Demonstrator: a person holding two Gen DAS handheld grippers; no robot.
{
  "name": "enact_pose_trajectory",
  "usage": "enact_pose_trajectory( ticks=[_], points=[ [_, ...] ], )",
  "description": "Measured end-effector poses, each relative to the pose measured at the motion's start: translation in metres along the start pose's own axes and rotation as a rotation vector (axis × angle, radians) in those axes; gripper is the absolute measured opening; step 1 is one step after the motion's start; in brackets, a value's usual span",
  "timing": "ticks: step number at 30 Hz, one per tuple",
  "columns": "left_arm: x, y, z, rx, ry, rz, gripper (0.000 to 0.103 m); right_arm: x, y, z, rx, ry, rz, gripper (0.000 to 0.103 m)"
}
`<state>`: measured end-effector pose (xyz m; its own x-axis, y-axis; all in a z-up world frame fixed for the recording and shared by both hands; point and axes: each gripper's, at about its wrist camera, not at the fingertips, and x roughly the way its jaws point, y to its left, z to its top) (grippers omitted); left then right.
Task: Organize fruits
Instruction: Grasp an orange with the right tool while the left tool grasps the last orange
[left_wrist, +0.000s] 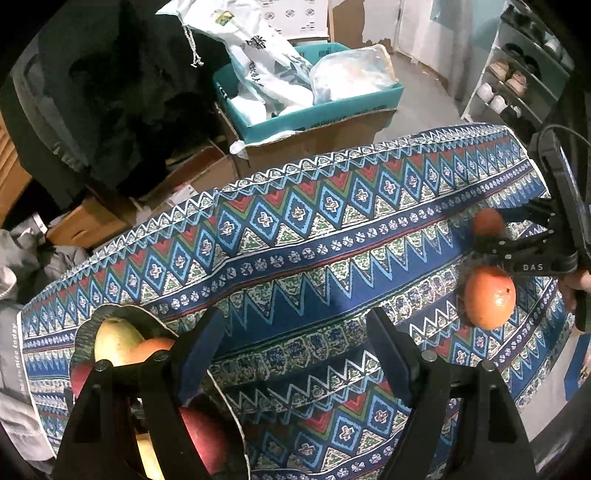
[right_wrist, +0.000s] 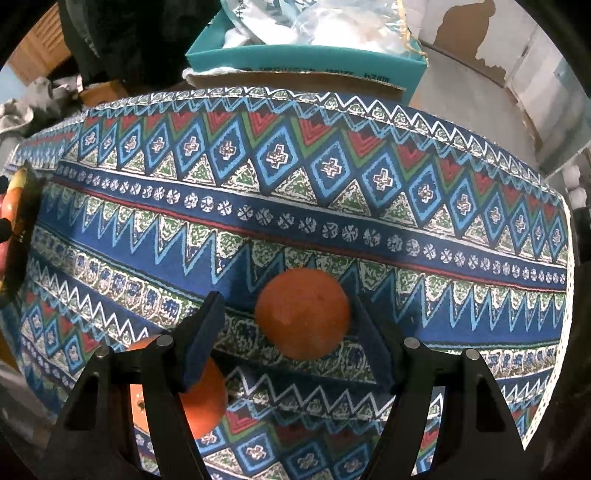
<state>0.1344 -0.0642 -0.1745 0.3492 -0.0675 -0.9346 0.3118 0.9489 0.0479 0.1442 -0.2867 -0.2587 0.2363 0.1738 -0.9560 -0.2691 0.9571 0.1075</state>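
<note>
A small orange (right_wrist: 303, 314) lies on the patterned tablecloth (right_wrist: 295, 192) between the open fingers of my right gripper (right_wrist: 291, 336); the right finger (right_wrist: 373, 350) is close to it, the left stands apart. A larger orange (right_wrist: 201, 398) lies under the left finger. In the left wrist view the right gripper (left_wrist: 491, 229) reaches around the small orange (left_wrist: 487, 221), with the larger orange (left_wrist: 489, 297) nearer. My left gripper (left_wrist: 295, 347) is open and empty, over the cloth beside a dark bowl (left_wrist: 83, 332) holding a pear (left_wrist: 114, 341), an orange and red apples (left_wrist: 203, 435).
Behind the table stand a teal box (left_wrist: 321, 110) with plastic bags on a cardboard box, dark clothing at the left, and a shoe rack (left_wrist: 517, 85) at the far right. The bowl's rim shows at the left edge of the right wrist view (right_wrist: 22, 229).
</note>
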Motion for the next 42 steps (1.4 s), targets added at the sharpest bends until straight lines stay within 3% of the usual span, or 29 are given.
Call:
enact_pose_trajectory(
  ticks=[7, 13, 20, 28, 35, 42],
  points=[
    [0.003, -0.009, 0.000, 0.015, 0.003, -0.010, 0.081, 0.005, -0.004, 0.001, 0.010, 0.006, -0.016, 0.050],
    [-0.002, -0.020, -0.005, -0.001, -0.015, -0.051, 0.081, -0.007, -0.010, -0.005, 0.029, -0.023, -0.001, 0.049],
    [-0.006, -0.050, -0.007, 0.040, -0.003, -0.083, 0.081, -0.049, -0.021, -0.019, 0.090, -0.068, 0.018, 0.049],
    [-0.003, -0.088, -0.003, 0.059, 0.009, -0.144, 0.081, -0.082, -0.027, -0.048, 0.094, -0.073, 0.019, 0.049],
    [0.009, -0.122, 0.002, 0.065, 0.065, -0.198, 0.081, -0.087, -0.033, -0.067, 0.123, -0.054, 0.009, 0.049],
    [0.017, -0.155, 0.009, 0.089, 0.066, -0.224, 0.084, -0.083, -0.042, -0.085, 0.142, -0.031, -0.011, 0.049]
  ],
)
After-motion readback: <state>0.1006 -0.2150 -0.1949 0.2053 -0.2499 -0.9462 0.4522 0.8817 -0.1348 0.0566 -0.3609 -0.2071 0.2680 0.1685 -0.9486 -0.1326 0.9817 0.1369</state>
